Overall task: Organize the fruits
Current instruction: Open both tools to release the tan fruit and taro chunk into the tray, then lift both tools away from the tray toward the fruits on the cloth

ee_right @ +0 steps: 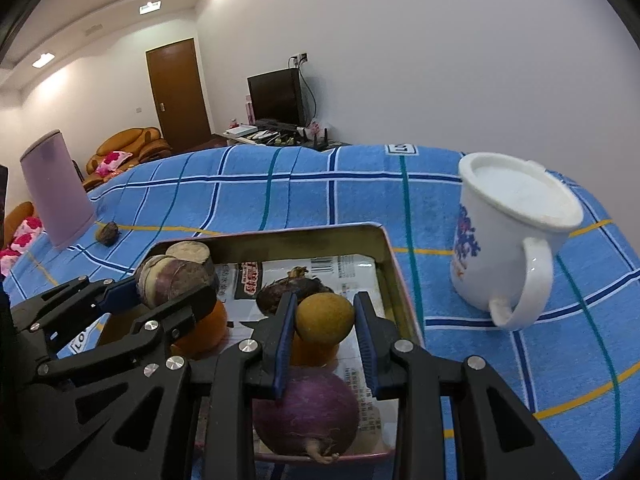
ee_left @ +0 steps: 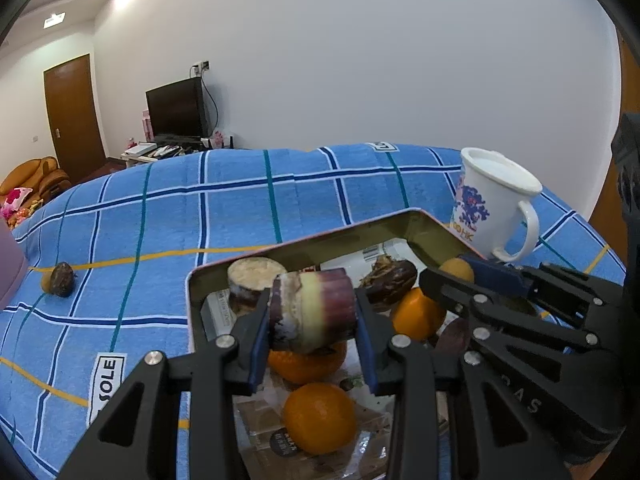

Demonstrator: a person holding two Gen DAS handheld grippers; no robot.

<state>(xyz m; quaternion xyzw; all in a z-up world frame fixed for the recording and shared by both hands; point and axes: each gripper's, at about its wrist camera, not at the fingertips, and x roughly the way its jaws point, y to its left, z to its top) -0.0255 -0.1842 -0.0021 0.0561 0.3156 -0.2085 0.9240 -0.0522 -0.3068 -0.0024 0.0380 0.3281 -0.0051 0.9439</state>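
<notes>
The left gripper [ee_left: 312, 320] has its fingers clamped on a purple sugarcane piece [ee_left: 314, 312], held above the metal tin [ee_left: 424, 224] on the blue checked bed [ee_left: 160, 208]. The right gripper's [ee_right: 325, 320] fingers grip a small yellow-brown fruit [ee_right: 325, 316] over the tin's right side. Oranges [ee_left: 320, 418] lie inside the tin. A white mug [ee_right: 508, 240] stands just beyond the tin's right edge.

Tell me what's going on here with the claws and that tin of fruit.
A person is sorting fruit with two handheld claws. The left claw grips a purple sugarcane piece above the tin tray; the right claw holds a small yellow-brown fruit over it. Oranges already lie inside.
</notes>
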